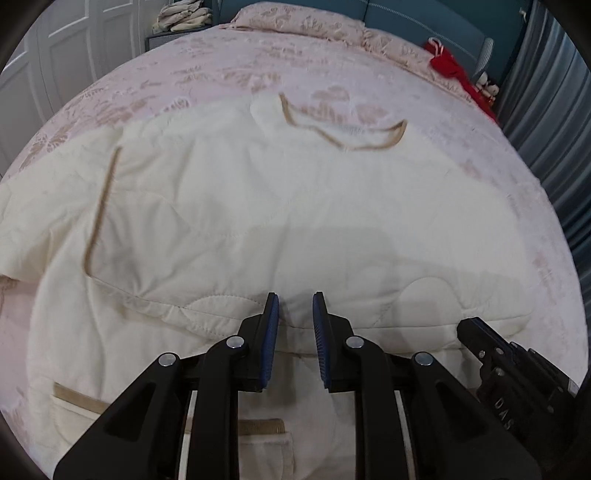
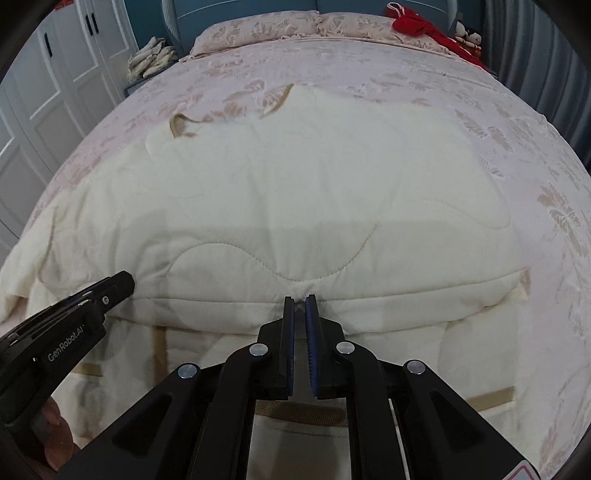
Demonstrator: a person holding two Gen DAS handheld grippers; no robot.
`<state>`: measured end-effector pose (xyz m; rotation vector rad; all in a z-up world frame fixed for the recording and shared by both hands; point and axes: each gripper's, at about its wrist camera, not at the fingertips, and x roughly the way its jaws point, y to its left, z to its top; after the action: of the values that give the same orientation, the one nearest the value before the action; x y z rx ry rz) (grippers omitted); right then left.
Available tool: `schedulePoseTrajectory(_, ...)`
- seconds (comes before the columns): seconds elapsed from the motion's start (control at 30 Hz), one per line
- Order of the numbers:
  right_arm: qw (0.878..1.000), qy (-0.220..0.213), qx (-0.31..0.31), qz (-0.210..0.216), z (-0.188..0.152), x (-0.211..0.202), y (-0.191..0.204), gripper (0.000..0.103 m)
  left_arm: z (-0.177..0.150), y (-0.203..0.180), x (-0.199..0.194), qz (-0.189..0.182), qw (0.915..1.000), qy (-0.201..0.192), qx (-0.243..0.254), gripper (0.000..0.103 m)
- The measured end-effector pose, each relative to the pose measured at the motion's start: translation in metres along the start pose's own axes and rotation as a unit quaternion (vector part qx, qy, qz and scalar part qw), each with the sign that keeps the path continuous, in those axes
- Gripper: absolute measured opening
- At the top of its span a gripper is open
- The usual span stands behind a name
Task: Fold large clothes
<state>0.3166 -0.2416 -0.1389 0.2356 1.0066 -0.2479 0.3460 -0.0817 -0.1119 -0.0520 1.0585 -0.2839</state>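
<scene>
A large cream quilted garment with tan trim lies spread on the bed, its near part folded over into a thick edge. My left gripper is open, its blue pads just above that folded edge, holding nothing. My right gripper has its jaws nearly together at the folded edge; whether fabric is pinched between them does not show. The right gripper also shows in the left wrist view, and the left gripper in the right wrist view. Tan-trimmed pockets lie near me.
The bed has a pink floral cover and pillows at the head. A red cloth lies at the far right corner. White wardrobe doors stand left. Folded cloths sit on a bedside stand.
</scene>
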Motion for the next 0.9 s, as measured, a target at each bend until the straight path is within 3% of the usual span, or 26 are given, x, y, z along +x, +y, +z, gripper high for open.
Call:
schedulePoseTrajectory(0.27,0.997,-0.037,-0.045,-0.05,-0.012,0.014,0.017,0.008,-0.015,-0.009,0.013,0.028,0.9983,-0.038,0.036,0.018)
schedulePoseTrajectory(0.4,0.997,-0.046,-0.046,-0.051,-0.013,0.014,0.016,0.008,-0.022,-0.008,0.015,0.026,0.997,-0.063,0.037,0.018)
schedulePoseTrajectory(0.5,0.998,-0.048,-0.032,-0.033,-0.012,0.013,0.009,0.008,-0.019,0.007,0.004,-0.021,0.9974,-0.069,0.001,0.019)
schedulePoseTrajectory(0.53,0.998,-0.05,-0.029,-0.029,-0.012,0.013,0.007,0.008,-0.017,0.026,-0.008,-0.057,0.9953,-0.066,-0.041,0.02)
schedulePoseTrajectory(0.57,0.998,-0.051,-0.029,-0.029,-0.013,0.012,0.008,0.008,-0.016,0.043,-0.021,-0.069,0.9922,-0.071,-0.075,0.026)
schedulePoseTrajectory(0.6,0.998,-0.053,-0.031,-0.032,-0.013,0.011,0.01,0.008,-0.016,0.062,-0.034,-0.073,0.9883,-0.081,-0.106,0.036)
schedulePoseTrajectory(0.63,0.997,-0.054,-0.035,-0.038,-0.013,0.011,0.012,0.008,-0.019,0.094,-0.055,-0.074,0.9798,-0.106,-0.153,0.062)
schedulePoseTrajectory(0.67,0.997,-0.054,-0.039,-0.043,-0.012,0.011,0.014,0.008,-0.024,0.13,-0.077,-0.061,0.9686,-0.138,-0.198,0.082)
schedulePoseTrajectory(0.73,0.996,-0.051,-0.049,-0.06,-0.011,0.004,0.02,0.008,-0.032,0.201,-0.107,-0.015,0.948,-0.174,-0.266,0.086)
schedulePoseTrajectory(0.8,0.995,-0.046,-0.044,-0.071,-0.015,-0.012,0.025,0.01,-0.036,0.267,-0.12,0.032,0.9339,-0.168,-0.314,0.086)
schedulePoseTrajectory(0.83,0.997,-0.043,-0.031,-0.06,-0.021,-0.024,0.026,0.01,-0.04,0.309,-0.126,0.061,0.9232,-0.157,-0.345,0.086)
schedulePoseTrajectory(0.9,0.999,-0.032,-0.003,-0.015,-0.041,-0.053,0.03,0.014,-0.051,0.389,-0.134,0.084,0.8946,-0.144,-0.415,0.085)
